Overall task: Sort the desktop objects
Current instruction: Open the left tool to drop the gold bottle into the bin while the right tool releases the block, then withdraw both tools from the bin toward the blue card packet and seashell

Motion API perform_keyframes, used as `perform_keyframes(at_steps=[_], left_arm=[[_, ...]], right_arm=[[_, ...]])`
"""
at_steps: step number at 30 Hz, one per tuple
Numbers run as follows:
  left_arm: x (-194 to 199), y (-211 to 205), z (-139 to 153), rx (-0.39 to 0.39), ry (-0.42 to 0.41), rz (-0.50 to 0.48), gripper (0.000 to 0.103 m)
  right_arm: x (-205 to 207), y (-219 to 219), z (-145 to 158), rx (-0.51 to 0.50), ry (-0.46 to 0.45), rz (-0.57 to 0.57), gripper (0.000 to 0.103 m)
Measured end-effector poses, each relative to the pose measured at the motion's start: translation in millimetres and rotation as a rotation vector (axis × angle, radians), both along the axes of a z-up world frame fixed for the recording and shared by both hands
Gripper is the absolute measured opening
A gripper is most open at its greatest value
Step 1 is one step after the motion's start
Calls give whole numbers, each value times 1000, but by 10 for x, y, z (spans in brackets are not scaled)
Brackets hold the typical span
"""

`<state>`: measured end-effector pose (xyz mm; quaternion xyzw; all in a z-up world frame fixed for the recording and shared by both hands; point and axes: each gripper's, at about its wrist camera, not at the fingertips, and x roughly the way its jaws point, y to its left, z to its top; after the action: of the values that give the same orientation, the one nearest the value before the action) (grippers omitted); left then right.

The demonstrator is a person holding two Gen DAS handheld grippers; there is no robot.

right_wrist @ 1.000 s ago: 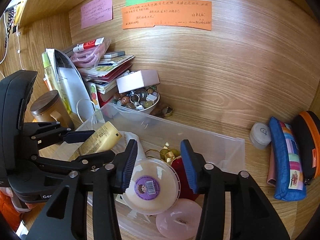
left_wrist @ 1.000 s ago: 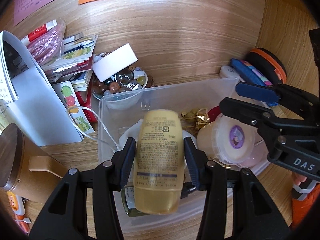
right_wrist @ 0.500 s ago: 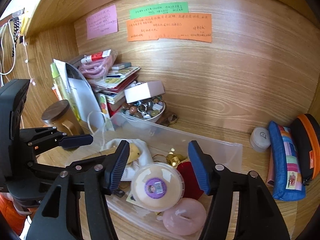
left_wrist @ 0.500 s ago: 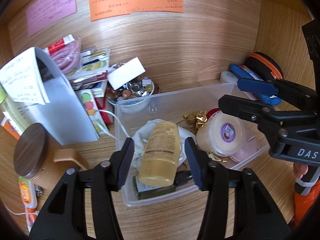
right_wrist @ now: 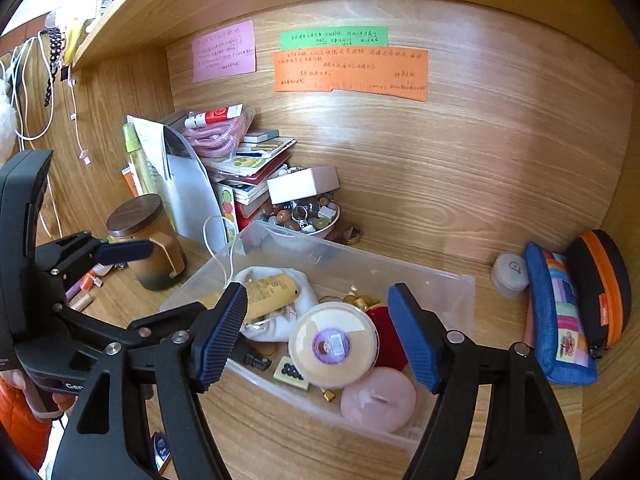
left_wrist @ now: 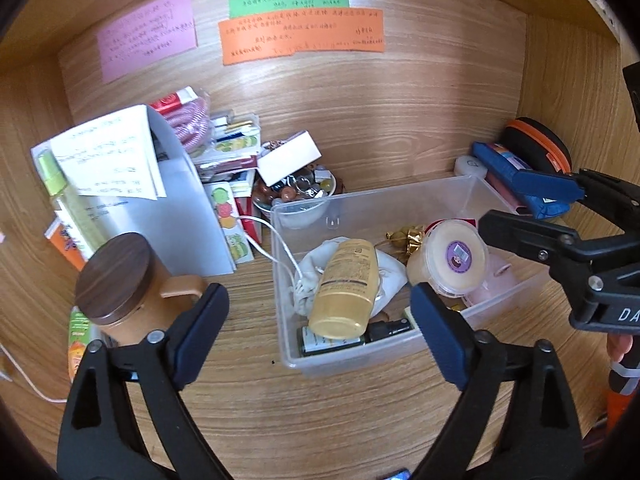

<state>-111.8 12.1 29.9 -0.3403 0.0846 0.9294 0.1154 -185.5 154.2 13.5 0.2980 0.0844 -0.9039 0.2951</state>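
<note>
A clear plastic bin (left_wrist: 376, 202) sits on the wooden desk. In it a yellow lotion tube (left_wrist: 346, 288) lies on a white cloth pouch (left_wrist: 390, 276), beside a round cream tub with a purple label (left_wrist: 448, 258), a dark bottle (left_wrist: 332, 340) and a pink round case (right_wrist: 378, 400). My left gripper (left_wrist: 318, 334) is open and empty, pulled back in front of the bin. My right gripper (right_wrist: 316, 338) is open and empty above the bin's near side; the tub (right_wrist: 334, 344) shows between its fingers.
A brown jar with a dark wooden lid (left_wrist: 116, 276) stands left of the bin. Papers, books and a bowl of beads (left_wrist: 296, 192) with a white box crowd the back left. A blue pencil case (right_wrist: 556, 316) and an orange-trimmed case (right_wrist: 604, 288) lie right.
My left gripper let go of the yellow tube, which now lies in the bin, opened wide and drew back. My right gripper also drew back and opened wider.
</note>
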Motion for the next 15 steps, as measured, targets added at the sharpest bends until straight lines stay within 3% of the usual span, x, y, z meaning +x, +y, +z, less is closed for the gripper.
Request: perform_keyframes(at_steps=[15], left_arm=[[443,-176,-20,10,15,44,100]], right_arm=[[476,136,-154,41,-3,-27,71]])
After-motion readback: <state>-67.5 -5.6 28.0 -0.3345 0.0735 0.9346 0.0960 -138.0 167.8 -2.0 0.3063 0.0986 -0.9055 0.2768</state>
